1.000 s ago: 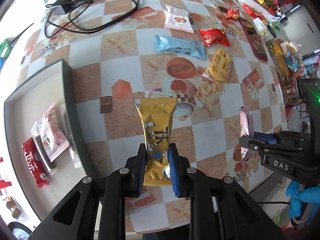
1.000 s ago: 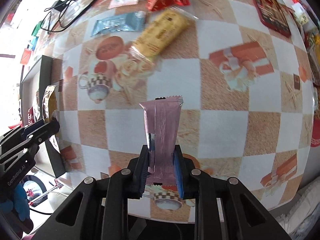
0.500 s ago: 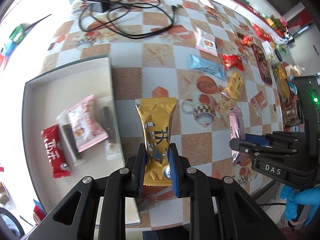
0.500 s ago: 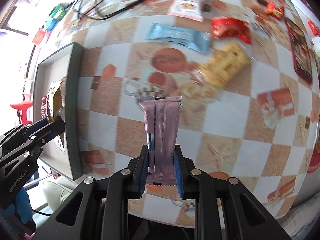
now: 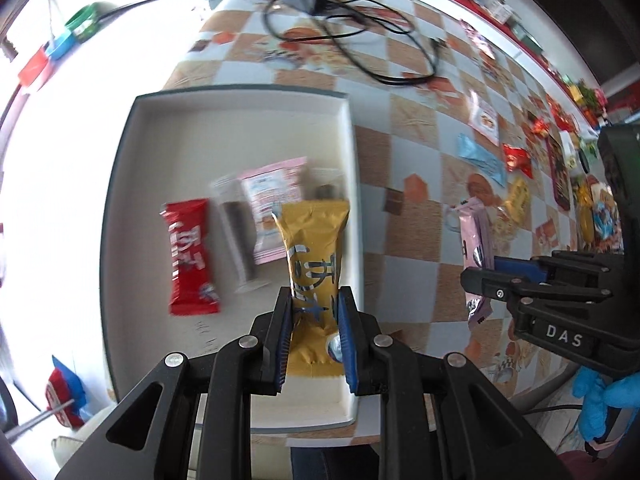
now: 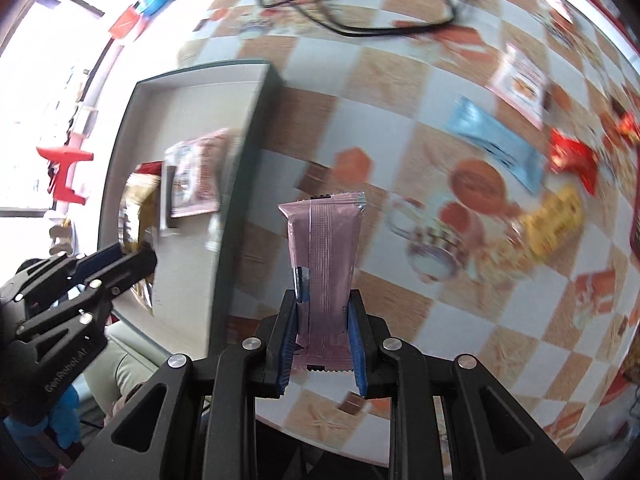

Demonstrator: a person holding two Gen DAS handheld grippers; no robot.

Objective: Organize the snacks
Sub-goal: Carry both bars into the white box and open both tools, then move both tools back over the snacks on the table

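Note:
My left gripper [image 5: 314, 308] is shut on a yellow snack packet [image 5: 314, 248], which hangs over the right side of the white tray [image 5: 240, 108]. In the tray lie a red packet [image 5: 190, 258], a dark bar in clear wrap [image 5: 240, 236] and a pink packet [image 5: 272, 196]. My right gripper [image 6: 323, 308] is shut on a pink snack bar [image 6: 324, 248], held above the checkered table just right of the tray's dark rim [image 6: 240, 184]. The right gripper [image 5: 480, 276] with its pink bar [image 5: 472, 240] also shows in the left wrist view.
Loose snacks lie on the table to the right: a blue packet [image 6: 496, 144], a red packet [image 6: 572, 160], a yellow packet [image 6: 556, 220] and a white-pink sachet [image 6: 520, 80]. A black cable with adapter [image 5: 344, 28] lies beyond the tray. The table's near edge runs below both grippers.
Both grippers have travelled left toward the tray with their packets. The yellow packet, earlier over the tablecloth, now hangs over the tray; the pink bar has come close to the tray's rim.

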